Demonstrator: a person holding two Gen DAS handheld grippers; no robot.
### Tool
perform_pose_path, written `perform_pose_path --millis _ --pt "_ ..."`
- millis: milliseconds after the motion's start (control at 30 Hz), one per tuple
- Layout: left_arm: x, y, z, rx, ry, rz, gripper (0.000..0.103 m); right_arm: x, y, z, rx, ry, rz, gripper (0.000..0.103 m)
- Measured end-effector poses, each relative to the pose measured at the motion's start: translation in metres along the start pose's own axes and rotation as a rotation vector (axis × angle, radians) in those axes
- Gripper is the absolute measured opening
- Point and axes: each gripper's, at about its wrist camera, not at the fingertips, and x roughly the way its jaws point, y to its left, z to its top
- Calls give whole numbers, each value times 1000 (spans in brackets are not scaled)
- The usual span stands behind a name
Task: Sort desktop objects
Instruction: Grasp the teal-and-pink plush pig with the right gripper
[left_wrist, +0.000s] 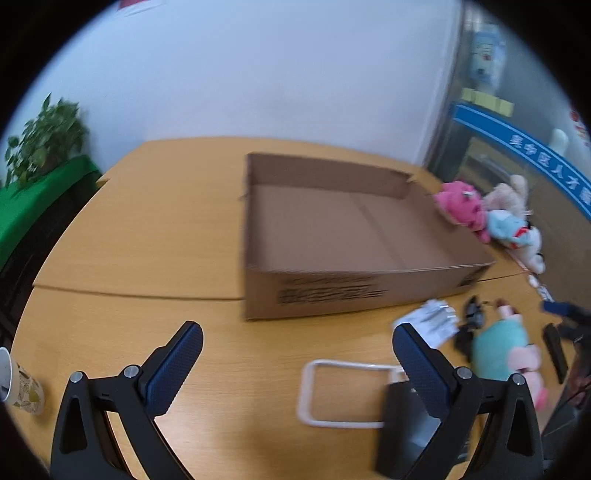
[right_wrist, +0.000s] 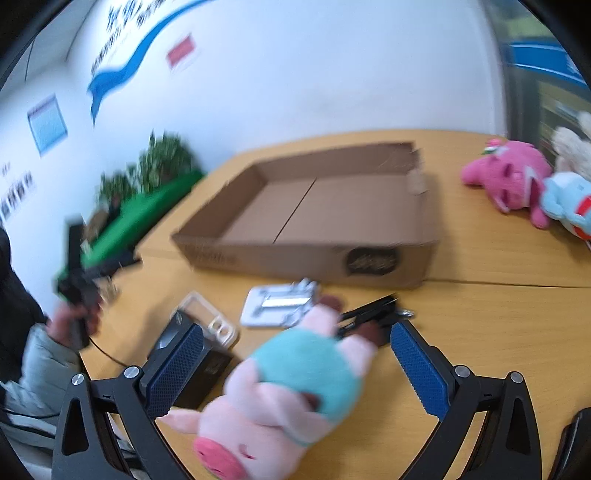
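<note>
Plush pig (right_wrist: 291, 391) lies right under the right gripper (right_wrist: 295, 365), jaws spread wide and holding nothing, its long axis running snout-near to feet-far between the 2 fingers; the left gripper (left_wrist: 295, 365), also gaping and holding nothing, is farther off, and the cardboard box (right_wrist: 321, 221) waits empty beyond, its print too blurred to read

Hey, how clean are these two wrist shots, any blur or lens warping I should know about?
Left wrist view: motion smear on the cardboard box print and the white frame; the fisheye bends the table edge. Right wrist view: blurrier overall, the pig plush and wall lettering are soft, while the right gripper fingers stay sharp. Lighting is even, with no strong glare.
</note>
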Motion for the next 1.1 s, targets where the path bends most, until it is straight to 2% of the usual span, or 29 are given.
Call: perform_pose_path --millis 67,133,200,267,300,467,533,767,833,933,1100 --pt "-7 -29 2 12 -20 -69 103 21 18 -11 -21 51 -14 103" --pt "-6 -50 -1 -9 1 -159 103 36 27 -24 -29 99 -49 103" --pt "5 -72 -9 -28 53 -268 103 48 33 -42 -55 161 -98 103" --pt "20 -90 -14 -26 96 -321 103 47 44 -59 -118 173 -203 103" --pt "25 -100 -19 -23 116 -341 103 46 47 -67 -134 183 -224 103" --pt "76 -144 -32 -17 243 -432 103 32 32 -83 -51 142 -163 103" --pt "102 -163 -39 -20 341 -445 102 30 24 -82 -25 135 -138 103" --pt "119 -210 -67 49 474 -555 100 28 20 -82 -21 127 -58 103" --pt "123 -216 -76 60 509 -555 98 28 19 -84 -15 123 -7 103" --pt "114 -213 -79 74 498 -535 98 27 26 -88 -38 122 25 103" --pt "98 -192 -85 21 481 -536 94 20 21 -88 -1 102 90 102"
